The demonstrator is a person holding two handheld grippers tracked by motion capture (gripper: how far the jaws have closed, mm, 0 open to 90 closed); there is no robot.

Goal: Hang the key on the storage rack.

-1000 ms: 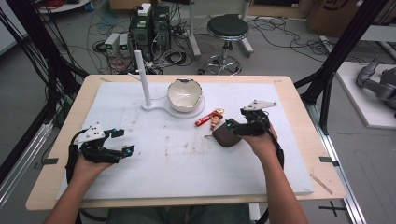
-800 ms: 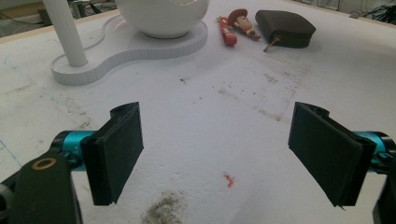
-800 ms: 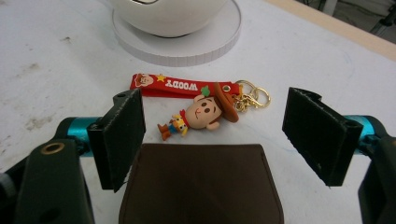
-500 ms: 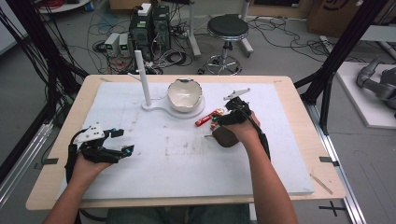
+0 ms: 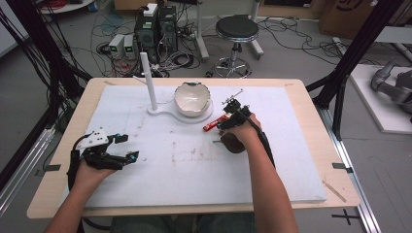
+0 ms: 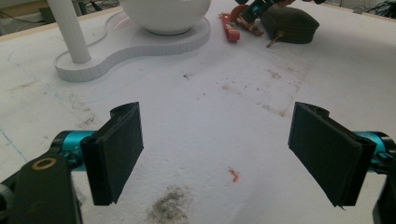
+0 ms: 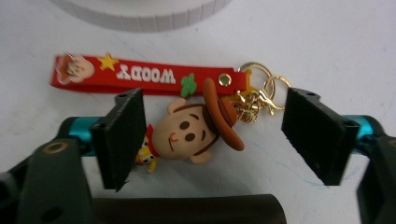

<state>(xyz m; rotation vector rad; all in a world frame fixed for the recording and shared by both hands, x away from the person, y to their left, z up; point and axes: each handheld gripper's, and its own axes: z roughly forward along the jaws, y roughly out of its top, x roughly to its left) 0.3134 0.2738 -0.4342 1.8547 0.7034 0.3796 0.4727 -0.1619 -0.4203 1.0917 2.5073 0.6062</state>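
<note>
Right hand-held gripper (image 7: 212,140) is hovering low over the keychain, a cartoon cowboy-head rubber charm w/ brown hat (image 7: 196,128) on a red rubber strap lettered "WOODY" (image 7: 144,77), joined by gold metal rings & clasp (image 7: 257,95). Jaws have just been closing in & are standing partly open, one each side of the charm; the left pad is sitting at the charm's neck end, can't tell if touching, the right pad is standing apart from it just beyond the rings. Nothing gripped. In the high view this hand-held gripper (image 5: 232,112) is pointing down just beside the white bowl stand, on its near-right side, w/ the red strap (image 5: 214,125) showing there.

A dark brown rounded pouch (image 5: 233,141) is lying just behind the keychain, farther from the stand, partly under the person's hand.

The white ceramic bowl (image 5: 192,97) is sitting on the white flat stand base (image 5: 165,110), w/ a white upright post (image 5: 148,80) at the base's other end.

Left hand-held gripper (image 5: 124,148) is resting well apart from the stand, toward the near-left of the white foam-covered tabletop (image 5: 194,174); jaws are gaping wide, nothing betw. them.
</note>
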